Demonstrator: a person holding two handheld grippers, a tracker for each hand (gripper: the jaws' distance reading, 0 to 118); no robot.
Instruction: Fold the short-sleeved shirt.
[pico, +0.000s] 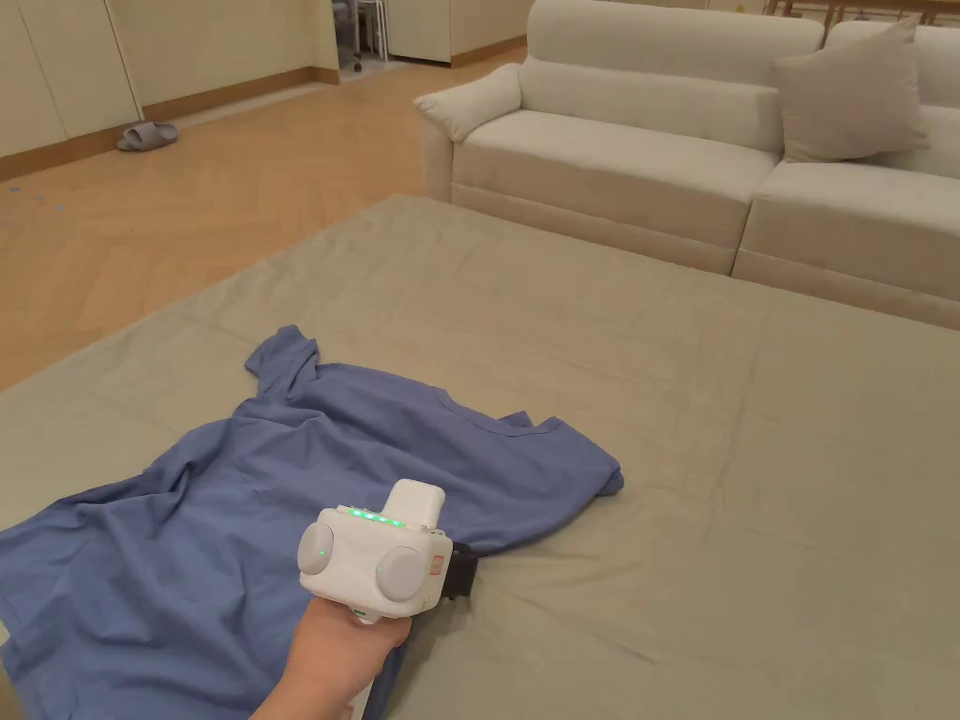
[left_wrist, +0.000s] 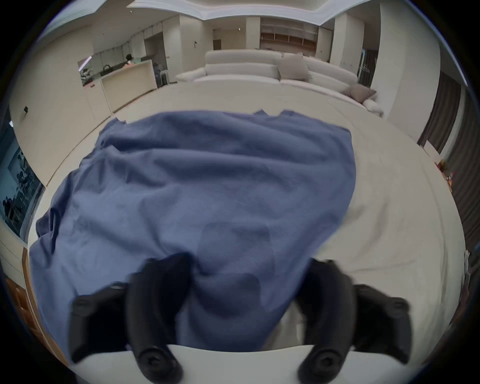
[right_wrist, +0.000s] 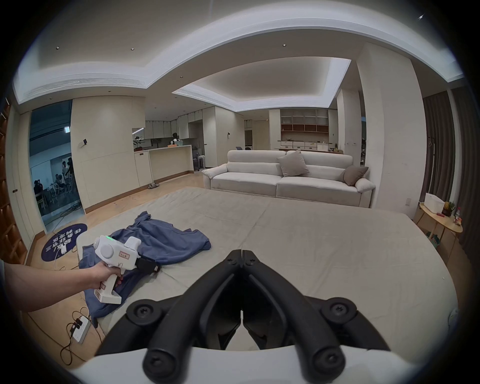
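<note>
blue short-sleeved shirt (pico: 281, 487) lay crumpled and unfolded at 8 o'clock on the grey-green sheet-covered bed (pico: 712, 450), collar toward 12, so no fold was made yet. left tool (left_wrist: 246, 291) sat at its near hem, jaws spread, cloth bunched between them but not pinched. right tool (right_wrist: 242, 256) hovered clenched on nothing, well apart. spreading and all folds remained.
</note>
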